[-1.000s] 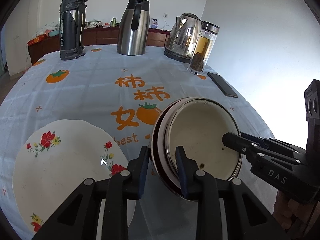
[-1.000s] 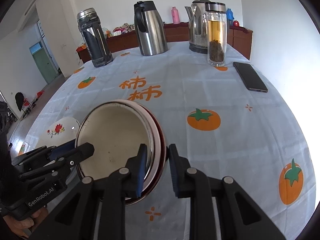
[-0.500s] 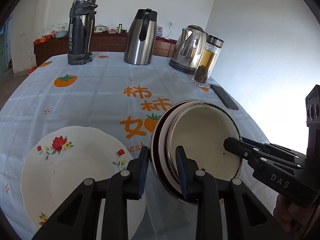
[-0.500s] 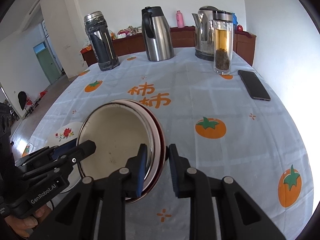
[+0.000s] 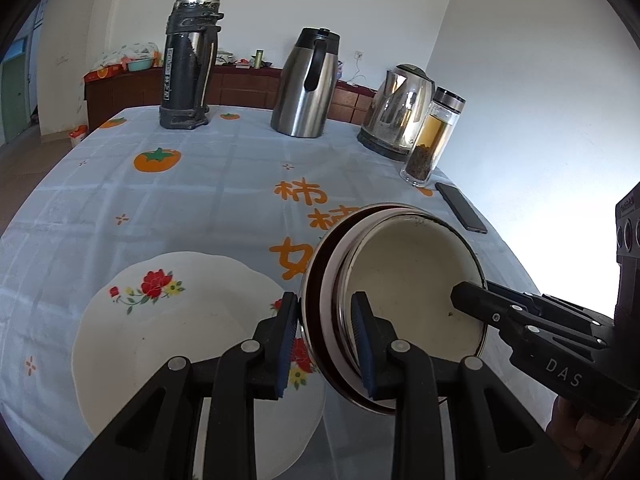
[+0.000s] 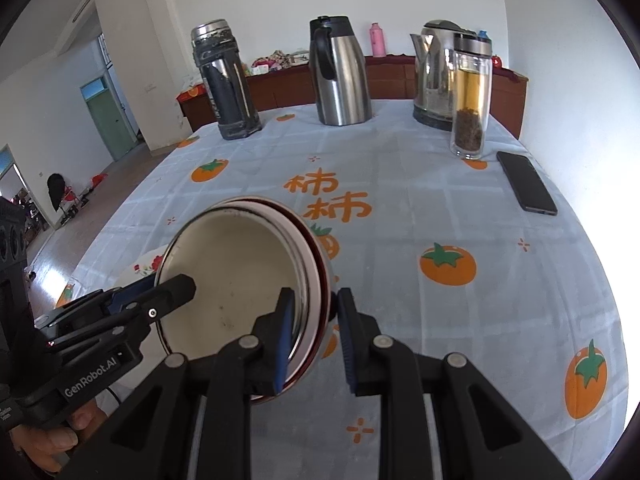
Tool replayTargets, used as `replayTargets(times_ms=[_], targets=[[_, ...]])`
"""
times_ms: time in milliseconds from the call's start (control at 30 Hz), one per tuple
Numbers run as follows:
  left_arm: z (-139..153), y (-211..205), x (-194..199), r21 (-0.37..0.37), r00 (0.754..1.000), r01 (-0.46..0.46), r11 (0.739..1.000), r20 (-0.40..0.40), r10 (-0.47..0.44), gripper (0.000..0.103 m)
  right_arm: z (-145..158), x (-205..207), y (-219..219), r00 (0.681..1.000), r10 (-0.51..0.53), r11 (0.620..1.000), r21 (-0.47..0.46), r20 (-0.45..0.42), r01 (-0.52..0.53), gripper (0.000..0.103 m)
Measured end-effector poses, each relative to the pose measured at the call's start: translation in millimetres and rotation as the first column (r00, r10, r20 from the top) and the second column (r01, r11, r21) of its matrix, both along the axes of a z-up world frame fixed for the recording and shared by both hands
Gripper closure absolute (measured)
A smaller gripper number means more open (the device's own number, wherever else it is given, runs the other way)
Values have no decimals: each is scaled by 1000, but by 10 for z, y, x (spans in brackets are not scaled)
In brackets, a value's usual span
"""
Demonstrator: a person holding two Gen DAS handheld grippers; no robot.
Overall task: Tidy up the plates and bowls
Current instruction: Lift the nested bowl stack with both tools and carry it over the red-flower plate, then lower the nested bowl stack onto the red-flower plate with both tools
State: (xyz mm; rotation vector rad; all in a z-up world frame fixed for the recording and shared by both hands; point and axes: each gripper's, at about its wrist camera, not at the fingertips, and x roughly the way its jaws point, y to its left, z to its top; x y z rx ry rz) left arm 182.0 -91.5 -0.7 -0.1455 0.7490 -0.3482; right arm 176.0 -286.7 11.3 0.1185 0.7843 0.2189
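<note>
A stack of nested bowls [image 5: 404,288], cream inside with dark red and metal rims, hangs above the table between my two grippers. My left gripper [image 5: 326,340] is shut on the stack's left rim. My right gripper [image 6: 312,338] is shut on the stack's [image 6: 236,280] opposite rim; it also shows in the left wrist view [image 5: 472,298]. A white plate with red flowers [image 5: 168,336] lies flat on the tablecloth, below and left of the stack; only a sliver of it [image 6: 150,264] shows in the right wrist view.
Along the table's far side stand a dark thermos [image 5: 190,60], a steel carafe [image 5: 308,84], an electric kettle [image 5: 396,116] and a glass tea bottle [image 5: 434,140]. A black phone [image 5: 460,206] lies near the right edge. The light blue tablecloth [image 6: 440,208] bears orange fruit prints.
Both grippers have lifted the bowl stack higher and drawn it back from the table. The flowered plate now sits lower and further left in the left wrist view. Grips unchanged.
</note>
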Motion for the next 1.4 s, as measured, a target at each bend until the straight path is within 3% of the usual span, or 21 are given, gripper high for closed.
replayTargets(times_ms=[600,1400], targets=[[197,303,-159,6,996,-80,997,46,79,74,168,-15,332,996,83,997,-8,34,-82,81],[142,887,-320,48,977,-212,976,4,212,74,114,-63,978,970,242,970,-10,4,-242,81]])
